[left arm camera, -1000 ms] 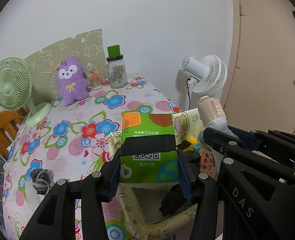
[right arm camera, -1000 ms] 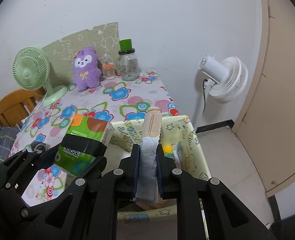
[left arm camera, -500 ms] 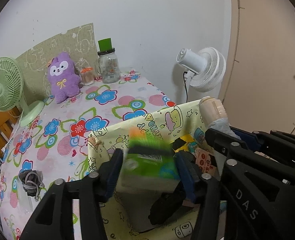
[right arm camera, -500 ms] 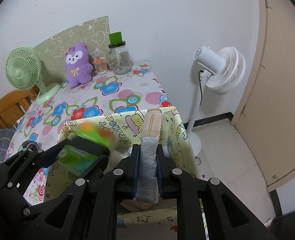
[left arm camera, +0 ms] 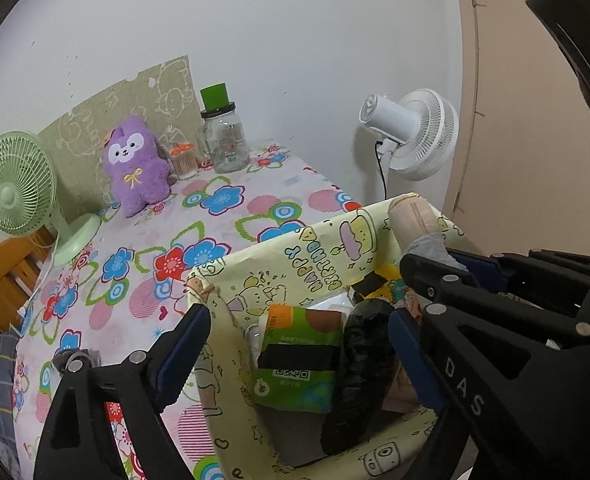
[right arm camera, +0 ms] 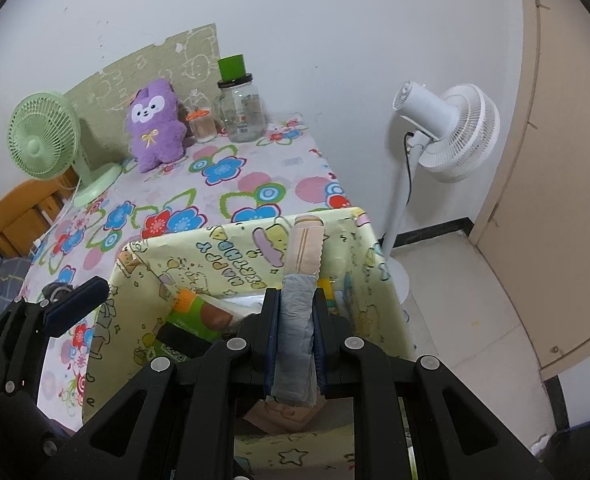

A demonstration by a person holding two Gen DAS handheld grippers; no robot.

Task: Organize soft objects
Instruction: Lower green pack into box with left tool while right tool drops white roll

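My left gripper (left arm camera: 295,344) has just spread its jaws apart, the green pack (left arm camera: 295,364) now lying free between them in the bin (left arm camera: 307,256), so next I should lower the roll (right arm camera: 297,320) clamped in my right gripper (right arm camera: 297,336) into the bin ahead and let go.

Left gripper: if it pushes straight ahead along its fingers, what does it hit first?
Most likely the green pack lying in the yellow bin, right between the left gripper's open jaws; the black bag sits beside it. Depth unclear.
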